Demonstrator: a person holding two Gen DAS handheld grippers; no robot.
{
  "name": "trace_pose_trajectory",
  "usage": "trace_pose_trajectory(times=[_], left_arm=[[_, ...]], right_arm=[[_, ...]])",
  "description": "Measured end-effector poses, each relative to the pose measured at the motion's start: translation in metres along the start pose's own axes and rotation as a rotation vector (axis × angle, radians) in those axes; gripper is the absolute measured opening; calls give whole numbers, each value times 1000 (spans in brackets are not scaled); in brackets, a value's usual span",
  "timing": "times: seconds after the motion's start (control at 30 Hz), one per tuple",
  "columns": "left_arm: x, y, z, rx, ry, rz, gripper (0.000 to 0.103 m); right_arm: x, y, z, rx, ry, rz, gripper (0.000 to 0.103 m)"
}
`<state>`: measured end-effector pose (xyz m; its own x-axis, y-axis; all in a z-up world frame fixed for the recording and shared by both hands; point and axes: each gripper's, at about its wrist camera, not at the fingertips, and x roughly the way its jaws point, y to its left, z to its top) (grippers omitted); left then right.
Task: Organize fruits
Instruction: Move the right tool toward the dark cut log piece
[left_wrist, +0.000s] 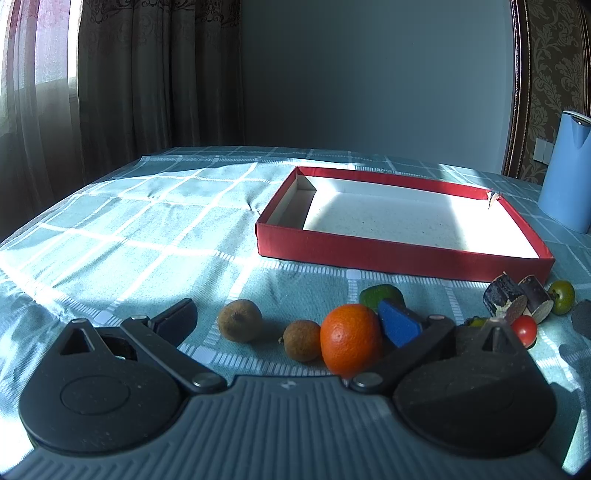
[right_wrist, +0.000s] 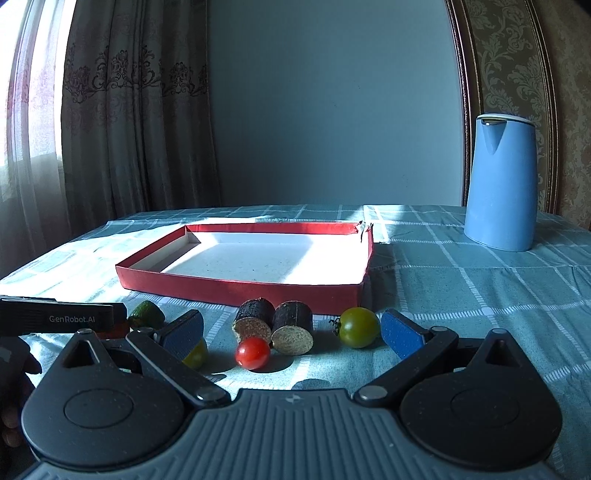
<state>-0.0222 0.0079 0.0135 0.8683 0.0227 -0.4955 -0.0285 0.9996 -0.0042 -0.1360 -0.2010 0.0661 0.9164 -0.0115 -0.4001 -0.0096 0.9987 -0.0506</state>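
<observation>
A shallow red box (left_wrist: 388, 254) with a white inside stands empty on the checked cloth; it also shows in the right wrist view (right_wrist: 240, 290). In the left wrist view my left gripper (left_wrist: 288, 319) is open, with an orange (left_wrist: 349, 339) and two brown kiwis (left_wrist: 239, 319) (left_wrist: 302, 339) between its fingers. A green fruit (left_wrist: 380, 293) lies behind. In the right wrist view my right gripper (right_wrist: 291, 332) is open around a red cherry tomato (right_wrist: 253, 352), two dark cut sugarcane pieces (right_wrist: 275, 325) and a green tomato (right_wrist: 359, 326). A yellow-green fruit (right_wrist: 195, 354) sits by its left finger.
A blue kettle (right_wrist: 500, 181) stands at the back right of the table. Curtains hang at the left and a grey wall is behind. The left gripper's body (right_wrist: 59, 317) shows at the left edge of the right wrist view.
</observation>
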Motion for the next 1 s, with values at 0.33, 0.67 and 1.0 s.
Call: trace_pose_trajectory(times=[0.33,0.67,1.0], left_arm=[[1,-1,-1,0,4,0,103],[2,-2,-1,0,8,-1,103],[2,-2,-1,0,9,-1,103]], right_arm=[[-7,-24,-4,37,-63,-5,103],[-4,-33,-2,39,-59,-15,102],[9,-30,1,16,-3,45,71]])
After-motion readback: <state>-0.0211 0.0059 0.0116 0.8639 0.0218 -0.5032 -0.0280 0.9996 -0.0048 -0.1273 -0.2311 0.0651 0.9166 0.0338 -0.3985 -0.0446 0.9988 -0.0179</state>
